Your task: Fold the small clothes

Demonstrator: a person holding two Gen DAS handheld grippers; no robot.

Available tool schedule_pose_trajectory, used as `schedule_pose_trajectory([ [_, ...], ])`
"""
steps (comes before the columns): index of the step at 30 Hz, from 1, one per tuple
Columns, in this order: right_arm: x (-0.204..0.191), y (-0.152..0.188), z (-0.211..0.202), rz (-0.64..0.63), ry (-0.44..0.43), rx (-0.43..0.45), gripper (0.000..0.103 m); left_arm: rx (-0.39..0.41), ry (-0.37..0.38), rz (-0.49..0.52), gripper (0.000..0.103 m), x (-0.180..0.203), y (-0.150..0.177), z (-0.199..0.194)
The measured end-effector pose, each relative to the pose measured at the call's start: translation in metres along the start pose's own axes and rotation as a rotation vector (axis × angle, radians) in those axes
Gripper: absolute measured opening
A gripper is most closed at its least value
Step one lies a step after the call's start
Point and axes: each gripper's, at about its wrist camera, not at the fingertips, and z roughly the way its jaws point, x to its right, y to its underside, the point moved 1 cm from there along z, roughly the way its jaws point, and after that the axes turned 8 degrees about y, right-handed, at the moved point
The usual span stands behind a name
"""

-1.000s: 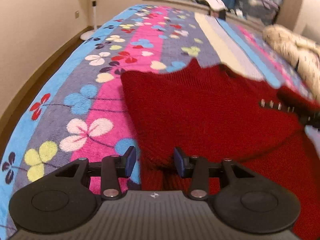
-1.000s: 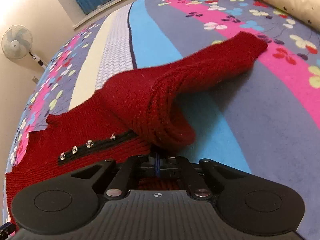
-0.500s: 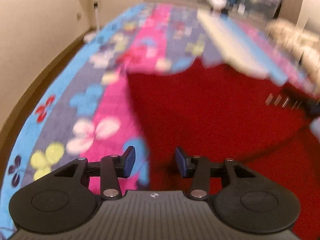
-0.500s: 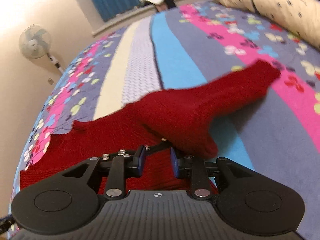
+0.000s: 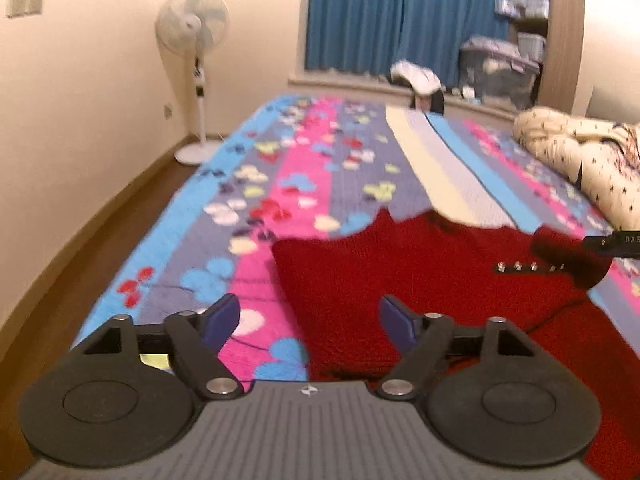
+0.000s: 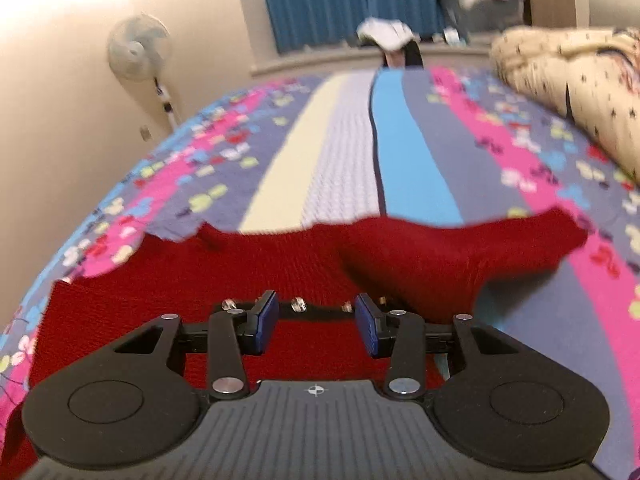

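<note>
A small red knitted sweater (image 5: pixel 420 280) lies flat on the flowered bedspread (image 5: pixel 280 184), with a black strip of shiny studs (image 5: pixel 528 267) on it. My left gripper (image 5: pixel 310 320) is open and empty above the sweater's left edge. In the right wrist view the sweater (image 6: pixel 224 272) has one sleeve (image 6: pixel 460 256) folded in across its body, cuff pointing right. My right gripper (image 6: pixel 316 320) is open and empty, just above the stud strip (image 6: pixel 298 304). The right gripper's tip shows in the left wrist view (image 5: pixel 612 242) by the sleeve.
A star-patterned duvet (image 5: pixel 580 160) is bunched at the bed's right side. A standing fan (image 5: pixel 192 60) is by the left wall. Blue curtains (image 5: pixel 400 16), a window ledge with white clothing (image 5: pixel 416 76) and storage boxes (image 5: pixel 500 64) lie beyond the bed.
My right gripper opened and let go of the sleeve, which now lies across the sweater. Both grippers pulled back and tilted up; the left jaws opened wider.
</note>
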Motion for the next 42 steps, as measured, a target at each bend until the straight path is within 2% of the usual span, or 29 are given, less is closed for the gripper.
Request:
schedule_pose_trajectory([
  [5,0.018,-0.011,-0.037,0.069,-0.058,0.049,0.045,0.05,-0.013,0.078,0.088,0.007,-0.009,-0.049],
  [8,0.029,-0.015,-0.064,0.072,-0.071,0.117,0.045,0.089,-0.057,0.096,0.091,0.007,-0.003,-0.057],
  [10,0.041,-0.016,-0.079,0.094,-0.071,0.169,0.045,0.099,-0.088,0.071,0.091,0.003,0.012,-0.053],
  [11,0.047,-0.017,-0.084,0.112,-0.071,0.19,0.045,0.088,-0.095,0.063,0.091,-0.002,0.02,-0.048],
  [12,0.053,-0.018,-0.087,0.128,-0.068,0.205,0.045,0.036,-0.118,0.074,0.09,0.0,0.024,-0.041],
  [13,0.059,-0.018,-0.087,0.139,-0.062,0.212,0.045,0.004,-0.153,0.103,0.084,0.001,0.023,-0.035],
  [15,0.071,-0.017,-0.083,0.159,-0.03,0.202,0.045,0.06,-0.146,0.105,0.086,0.004,0.021,-0.039],
  [21,0.095,-0.015,-0.052,0.225,0.02,0.136,0.045,0.051,-0.099,0.083,0.086,0.006,0.02,-0.032],
  [26,0.107,-0.012,-0.018,0.264,0.008,0.064,0.045,0.033,-0.067,0.073,0.086,0.01,0.018,-0.018],
  [29,0.122,-0.011,0.0,0.349,-0.001,0.028,0.045,0.032,-0.053,0.084,0.086,0.015,0.017,-0.01],
  [32,0.143,-0.008,0.01,0.434,0.044,0.029,0.045,0.019,-0.052,0.106,0.086,0.019,0.018,0.0],
  [33,0.151,-0.007,0.013,0.464,0.063,0.032,0.043,0.013,-0.053,0.114,0.086,0.02,0.018,0.004],
  [34,0.16,-0.005,0.016,0.502,0.083,0.042,0.03,0.007,-0.053,0.119,0.086,0.022,0.019,0.008],
  [35,0.17,-0.003,0.017,0.536,0.102,0.052,0.009,0.004,-0.052,0.117,0.086,0.023,0.019,0.011],
  [36,0.18,-0.001,0.018,0.574,0.126,0.065,0.001,0.002,-0.048,0.11,0.086,0.024,0.018,0.015],
  [40,0.224,0.01,0.023,0.754,0.214,0.11,0.001,0.008,-0.026,0.078,0.086,0.028,0.013,0.027],
  [42,0.243,0.019,0.031,0.85,0.207,0.105,0.005,0.013,-0.017,0.063,0.086,0.03,0.01,0.031],
])
